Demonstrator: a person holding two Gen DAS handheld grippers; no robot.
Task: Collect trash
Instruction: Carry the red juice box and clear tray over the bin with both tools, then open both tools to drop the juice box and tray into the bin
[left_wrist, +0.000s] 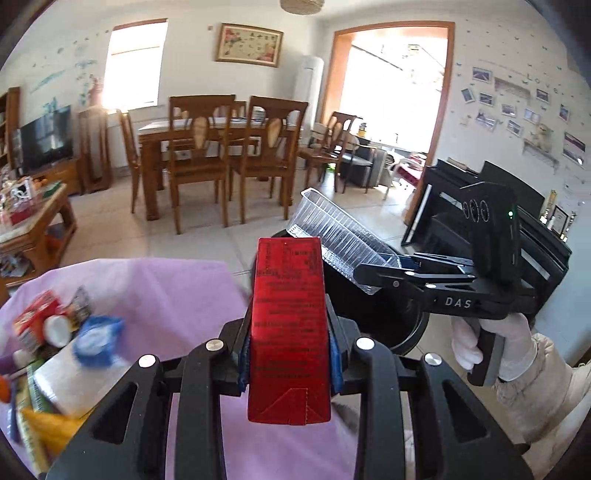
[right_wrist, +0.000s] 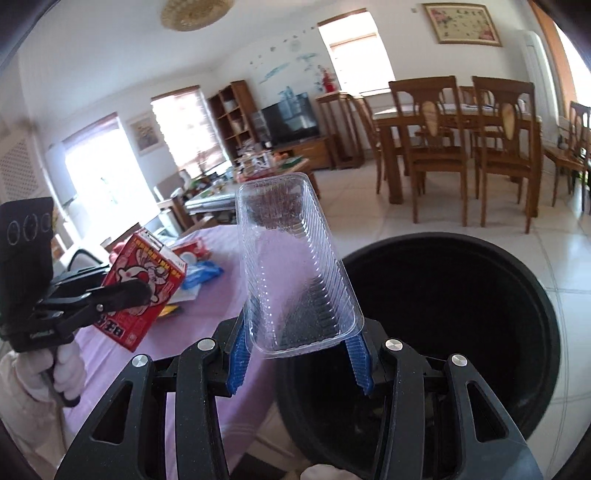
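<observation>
The left tool (left_wrist: 288, 356) is clamped on a red carton (left_wrist: 289, 328), its blue pads pressing both long sides; the carton stands upright above the purple tabletop (left_wrist: 177, 288), near its far edge. The right tool (right_wrist: 300, 354) is clamped on the near end of a clear tray (right_wrist: 295, 266), which tilts up and away, partly over the black bin (right_wrist: 461, 314). The bin's mouth stands open just beside the tabletop edge; its inside is too dark to make out. Loose litter (left_wrist: 62, 332) on the tabletop is blurred and cut off by the left edge of the left view. Bare floor (left_wrist: 192, 236) lies beyond.
</observation>
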